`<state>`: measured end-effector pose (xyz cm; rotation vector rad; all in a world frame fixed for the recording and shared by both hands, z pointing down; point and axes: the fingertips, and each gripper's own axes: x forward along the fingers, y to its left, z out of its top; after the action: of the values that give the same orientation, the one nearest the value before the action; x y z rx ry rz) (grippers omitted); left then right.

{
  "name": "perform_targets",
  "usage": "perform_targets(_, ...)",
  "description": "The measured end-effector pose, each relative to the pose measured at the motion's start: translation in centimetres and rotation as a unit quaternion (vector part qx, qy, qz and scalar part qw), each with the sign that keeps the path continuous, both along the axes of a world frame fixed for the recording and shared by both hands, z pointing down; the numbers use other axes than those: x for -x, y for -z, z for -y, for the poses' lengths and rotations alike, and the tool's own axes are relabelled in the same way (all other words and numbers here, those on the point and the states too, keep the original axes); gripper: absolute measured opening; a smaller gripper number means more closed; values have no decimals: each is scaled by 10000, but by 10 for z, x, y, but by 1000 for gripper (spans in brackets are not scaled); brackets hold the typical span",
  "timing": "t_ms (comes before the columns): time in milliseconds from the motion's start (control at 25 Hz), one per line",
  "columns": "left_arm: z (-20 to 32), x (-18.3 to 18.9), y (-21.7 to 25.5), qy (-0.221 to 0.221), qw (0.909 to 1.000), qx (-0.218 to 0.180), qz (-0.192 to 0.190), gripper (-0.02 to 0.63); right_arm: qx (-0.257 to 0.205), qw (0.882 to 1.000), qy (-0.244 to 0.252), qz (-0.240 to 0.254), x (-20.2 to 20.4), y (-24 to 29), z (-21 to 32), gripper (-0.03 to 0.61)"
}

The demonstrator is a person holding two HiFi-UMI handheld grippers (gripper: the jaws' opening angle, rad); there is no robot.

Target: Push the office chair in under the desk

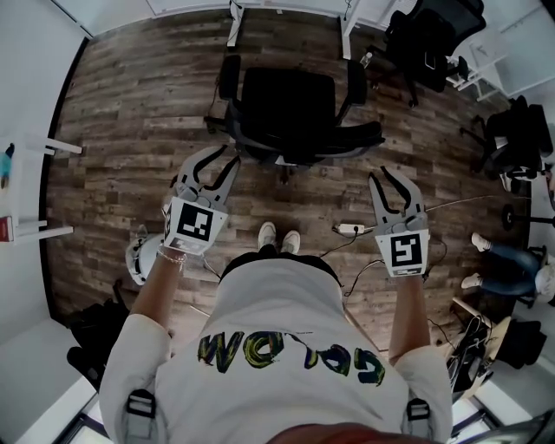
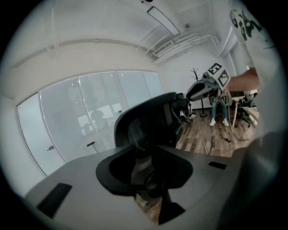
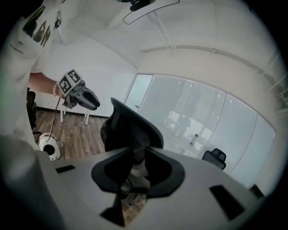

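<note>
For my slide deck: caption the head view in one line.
Person's left gripper and right gripper, both open, poised behind the black office chair facing the desk.

Note the wood-plank floor (image 1: 130, 104) under you. Right of your right gripper (image 1: 382, 175) stand 2 black chairs (image 1: 429, 39); ahead of it run frosted glass panels (image 3: 202, 121).

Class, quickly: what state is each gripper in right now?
Left gripper: jaws open, holding nothing.
Right gripper: jaws open, holding nothing.
</note>
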<state>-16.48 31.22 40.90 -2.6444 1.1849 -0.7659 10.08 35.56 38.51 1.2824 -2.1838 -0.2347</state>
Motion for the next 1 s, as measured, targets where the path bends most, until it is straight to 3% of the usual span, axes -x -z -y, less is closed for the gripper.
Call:
perform_targets(200,29,24,-45,-309,9931,7,1130,136,196,9977,313,-565,-32,-41,33,125)
perform_targets(440,69,42,-91,-658,9772,95,2017,192,845,9815,722,-1557,-51,-100,65,193)
perform_targets(760,103,41,-133,-1086,9557,270,2722,242,1218,9626,1108,-2151,-54,-147,100,224)
perform_targets(960,114,40,-152,-1199,9451,287,3027,238,1379,9538,1232,-2367,-47,-168,108,222)
perform_targets(1000,116,39,-154,-1194,9441,245,3062,208,1350,9534,1206,-2414,-48,-171,110,207)
